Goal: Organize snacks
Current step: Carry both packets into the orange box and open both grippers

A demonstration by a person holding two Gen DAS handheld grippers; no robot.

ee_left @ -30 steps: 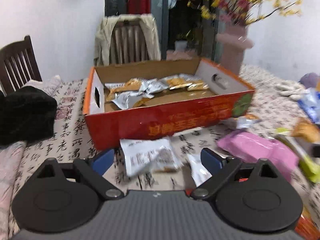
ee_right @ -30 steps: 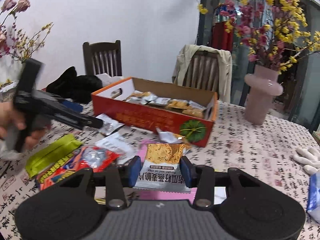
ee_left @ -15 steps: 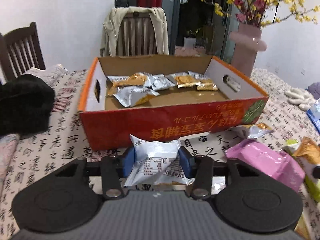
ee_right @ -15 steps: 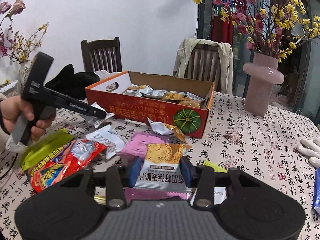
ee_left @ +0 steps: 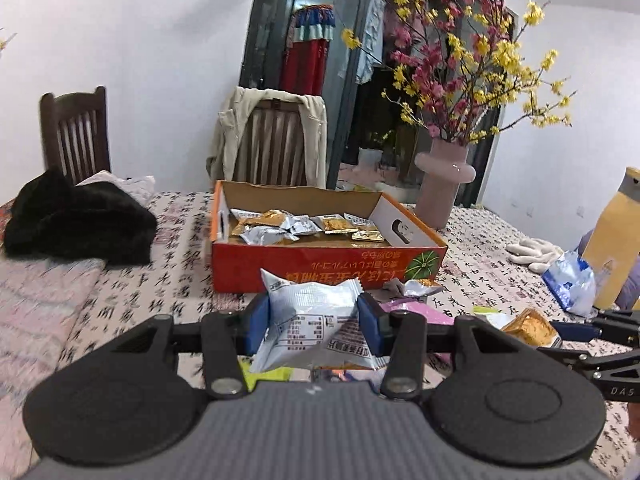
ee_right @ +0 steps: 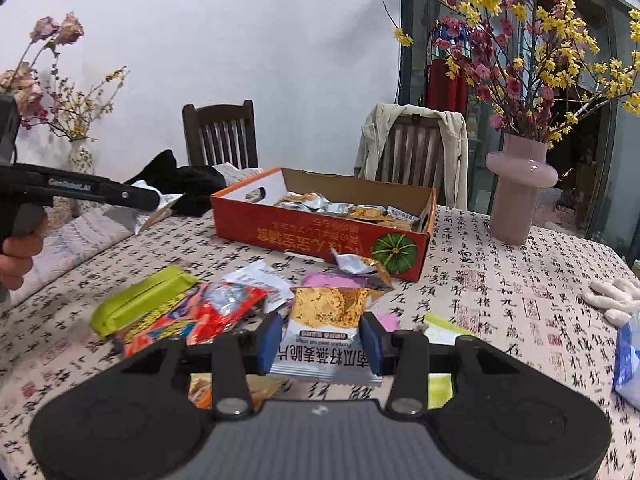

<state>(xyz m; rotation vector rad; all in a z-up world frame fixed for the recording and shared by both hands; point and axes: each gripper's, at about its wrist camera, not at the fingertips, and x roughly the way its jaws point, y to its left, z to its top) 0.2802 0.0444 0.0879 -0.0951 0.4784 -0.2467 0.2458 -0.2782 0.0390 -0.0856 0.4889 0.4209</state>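
Beside left tongs [ee_right: 156, 200], only right view: hand [ee_right: 18, 256].

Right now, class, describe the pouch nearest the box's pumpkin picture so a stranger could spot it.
Find the orange cardboard box on the table. Below its green pumpkin picture, a crumpled silver pouch lies on the cloth. Unlike the flat pink packet beside it, it looks torn open, with a gold edge.

**Colours on our snack table**

We see an orange-red box [ee_right: 320, 236] printed with gold characters and a green pumpkin. Our tablecloth [ee_right: 500, 292] is cream with black calligraphy and red seals. A silver packet [ee_left: 316, 320] sits between blue pads [ee_left: 256, 326]. The vase [ee_right: 520, 188] is pale pink.
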